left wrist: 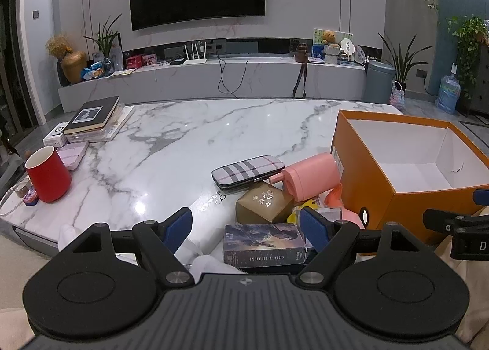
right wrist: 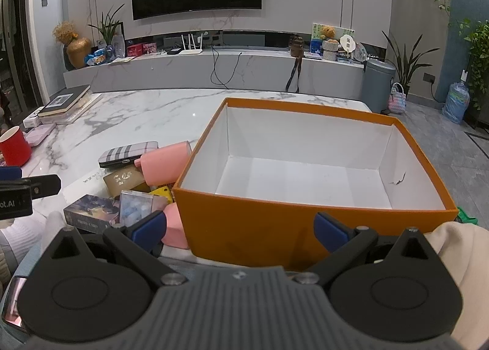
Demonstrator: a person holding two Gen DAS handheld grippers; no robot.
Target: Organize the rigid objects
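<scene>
At the near edge of the marble table (left wrist: 183, 136), a dark "PHOTO CARD" box (left wrist: 264, 244) lies flat between the wide-spread left gripper (left wrist: 246, 229) pads — untouched. Right of the clutter, the orange box (right wrist: 275, 224) stands open, white inside; the right gripper (right wrist: 240, 227) gapes wide, holding nothing.

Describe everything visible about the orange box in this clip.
The orange box is an open, lidless cardboard carton, orange outside and white inside, upright at the right side of the marble table. It holds nothing; a small dark mark shows on its right inner wall. A white label and a round hole mark its left end. A pink container lies against that end. The open right claw faces its near wall.
</scene>
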